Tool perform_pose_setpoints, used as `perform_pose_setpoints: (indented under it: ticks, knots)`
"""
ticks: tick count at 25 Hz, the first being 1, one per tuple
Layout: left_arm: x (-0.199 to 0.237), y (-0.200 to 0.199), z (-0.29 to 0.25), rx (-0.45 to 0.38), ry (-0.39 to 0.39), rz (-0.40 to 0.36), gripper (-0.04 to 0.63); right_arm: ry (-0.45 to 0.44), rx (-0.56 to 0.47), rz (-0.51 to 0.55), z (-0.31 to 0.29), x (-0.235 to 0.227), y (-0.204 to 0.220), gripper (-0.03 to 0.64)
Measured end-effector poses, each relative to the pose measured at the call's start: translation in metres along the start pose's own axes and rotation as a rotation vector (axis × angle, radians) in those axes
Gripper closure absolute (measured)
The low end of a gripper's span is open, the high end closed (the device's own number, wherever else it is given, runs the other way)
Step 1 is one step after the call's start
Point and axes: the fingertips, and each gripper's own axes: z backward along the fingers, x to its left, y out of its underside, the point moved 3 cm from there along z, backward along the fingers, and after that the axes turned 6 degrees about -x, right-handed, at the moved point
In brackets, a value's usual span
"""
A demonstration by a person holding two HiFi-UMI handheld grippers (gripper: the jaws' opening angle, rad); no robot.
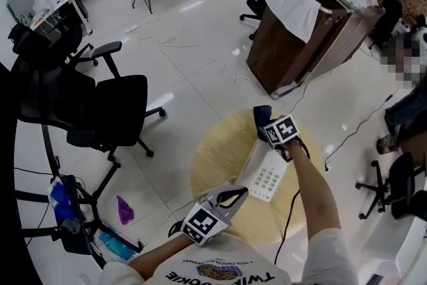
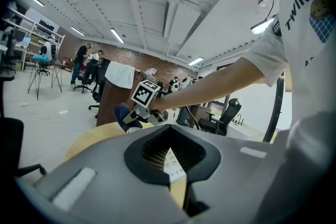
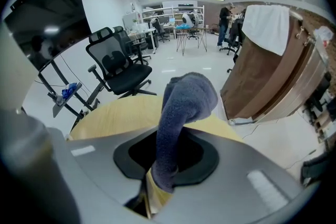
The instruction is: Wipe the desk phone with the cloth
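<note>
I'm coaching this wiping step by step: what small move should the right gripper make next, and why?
Probably lower the right gripper so the cloth lands on the far end of the phone. Its jaws are clamped on the cloth, which juts out beyond them above the table; I can't see it touching the phone yet.

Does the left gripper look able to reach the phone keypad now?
Probably yes: nothing lies between the left gripper and the desk phone; the right gripper and cloth are at its far end.

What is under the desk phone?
The desk phone lies on the round wooden table, with the right tool holding the cloth at its far end. Anything beneath its body is hidden.
</note>
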Motion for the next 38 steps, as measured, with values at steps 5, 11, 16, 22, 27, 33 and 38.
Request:
perform_pose_setpoints:
  ticks: [5, 11, 16, 22, 27, 33, 38]
  knots:
    - [0.006, 0.002, 0.006, 0.001, -0.022, 0.014, 0.603, -0.021, -0.006, 0.023, -0.012, 0.013, -0.014, 0.551]
    - [0.01, 0.001, 0.009, -0.012, -0.034, 0.019, 0.603, -0.02, 0.007, 0.038, -0.022, 0.022, -0.013, 0.551]
    - [0.011, 0.002, 0.011, -0.01, -0.029, 0.03, 0.603, -0.037, -0.049, 0.035, -0.02, 0.036, -0.035, 0.551]
    - [0.018, -0.004, 0.015, -0.031, -0.053, 0.034, 0.603, -0.074, -0.035, 0.091, -0.023, 0.065, -0.042, 0.551]
    - [0.028, -0.011, 0.02, -0.059, -0.092, 0.037, 0.603, -0.08, 0.027, 0.141, -0.031, 0.084, -0.031, 0.551]
    - [0.018, -0.009, 0.022, -0.049, -0.073, 0.02, 0.603, -0.074, 0.06, 0.2, -0.031, 0.099, -0.028, 0.551]
    - [0.013, -0.012, 0.025, -0.069, -0.071, 0.001, 0.603, -0.101, 0.08, 0.266, -0.029, 0.123, -0.018, 0.551]
